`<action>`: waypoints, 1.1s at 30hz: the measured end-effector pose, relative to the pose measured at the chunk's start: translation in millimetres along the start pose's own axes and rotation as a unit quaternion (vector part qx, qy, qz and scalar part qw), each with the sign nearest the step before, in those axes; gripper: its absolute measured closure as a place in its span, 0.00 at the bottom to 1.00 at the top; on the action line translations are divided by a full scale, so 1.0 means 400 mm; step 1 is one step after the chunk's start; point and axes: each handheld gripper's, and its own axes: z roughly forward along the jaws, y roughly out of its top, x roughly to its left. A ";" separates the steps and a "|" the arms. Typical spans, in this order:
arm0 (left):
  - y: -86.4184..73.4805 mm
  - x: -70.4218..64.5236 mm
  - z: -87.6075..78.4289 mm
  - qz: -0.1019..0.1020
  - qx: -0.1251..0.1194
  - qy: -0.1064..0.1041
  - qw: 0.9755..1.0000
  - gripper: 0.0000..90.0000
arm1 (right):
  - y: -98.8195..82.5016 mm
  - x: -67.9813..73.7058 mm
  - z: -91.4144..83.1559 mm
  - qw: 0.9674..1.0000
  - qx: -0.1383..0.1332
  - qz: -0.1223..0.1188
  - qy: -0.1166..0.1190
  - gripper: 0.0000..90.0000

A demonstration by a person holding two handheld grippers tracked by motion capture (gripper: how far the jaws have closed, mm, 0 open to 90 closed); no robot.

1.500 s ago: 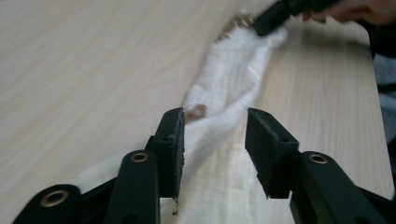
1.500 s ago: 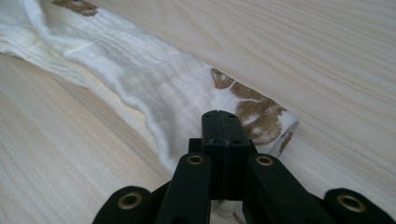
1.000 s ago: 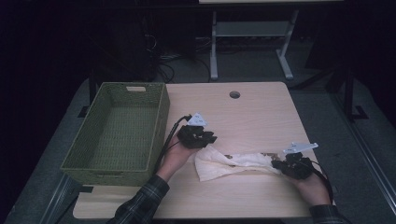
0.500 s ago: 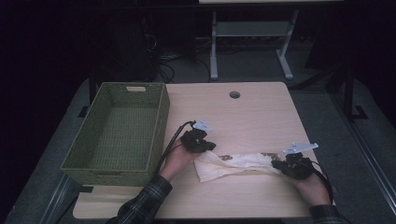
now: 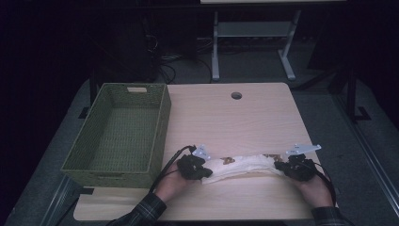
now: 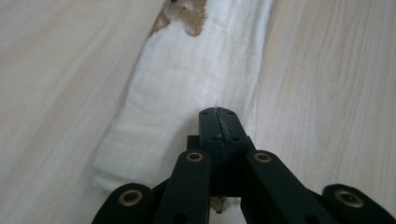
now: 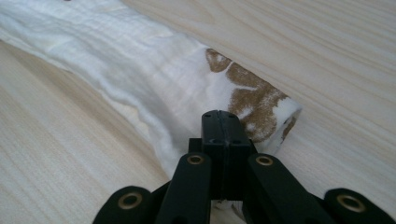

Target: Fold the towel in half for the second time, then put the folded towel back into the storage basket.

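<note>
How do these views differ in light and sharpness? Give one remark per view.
High view: dim, the room behind nearly black, the table and basket lit but soft, the cloth pale with little detail. Left gripper view: bright and even, the cloth weave fairly sharp, the jaw links at the bottom edge blurred. Right gripper view: bright, the brown print crisp, the cloth's far end softer.

Dim, dark-edged high view; bright, evenly lit gripper views, jaws softly blurred up close
</note>
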 end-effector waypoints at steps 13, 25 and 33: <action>0.001 0.011 -0.006 0.004 0.005 0.049 0.999 0.99 | -0.013 0.024 -0.017 1.000 -0.014 0.002 0.024 1.00; -0.018 -0.012 -0.026 -0.011 0.017 0.045 0.999 0.98 | 0.010 0.026 0.017 1.000 -0.007 -0.023 0.014 1.00; 0.007 -0.004 -0.045 -0.004 -0.008 0.045 0.999 0.82 | 0.011 0.025 0.018 1.000 -0.007 -0.021 0.016 1.00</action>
